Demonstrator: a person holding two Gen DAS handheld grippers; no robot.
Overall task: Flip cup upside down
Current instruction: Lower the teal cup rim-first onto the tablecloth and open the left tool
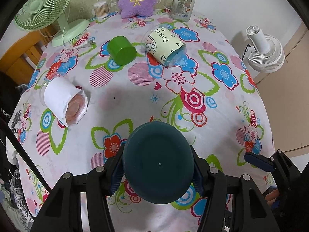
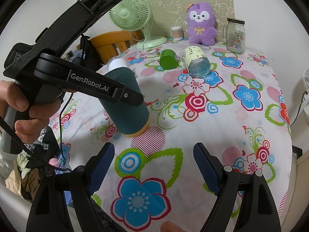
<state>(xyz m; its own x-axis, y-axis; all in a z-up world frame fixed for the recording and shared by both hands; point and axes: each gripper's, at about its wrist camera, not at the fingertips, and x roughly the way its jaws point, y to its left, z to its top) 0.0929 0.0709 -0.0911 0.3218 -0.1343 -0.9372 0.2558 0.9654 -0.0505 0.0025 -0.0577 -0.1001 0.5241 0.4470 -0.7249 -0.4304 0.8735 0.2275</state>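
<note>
My left gripper (image 1: 158, 172) is shut on a dark teal cup (image 1: 157, 162), whose flat base faces the camera. In the right wrist view the same cup (image 2: 125, 104) stands tilted, base up, its orange rim touching the floral tablecloth (image 2: 212, 135), with the left gripper clamped on it from the left. My right gripper (image 2: 154, 166) is open and empty, low over the near table edge, in front of the cup and to its right.
Three other cups lie on their sides: a white-wrapped one (image 1: 63, 100), a green one (image 1: 121, 50) and a clear "PARTY" one (image 1: 166, 44). At the back stand a green fan (image 1: 44, 5), a cotton swab tub (image 1: 100, 9), a purple plush (image 1: 135, 0) and a glass jar (image 1: 182, 3). A white fan (image 1: 264, 50) sits beyond the right edge.
</note>
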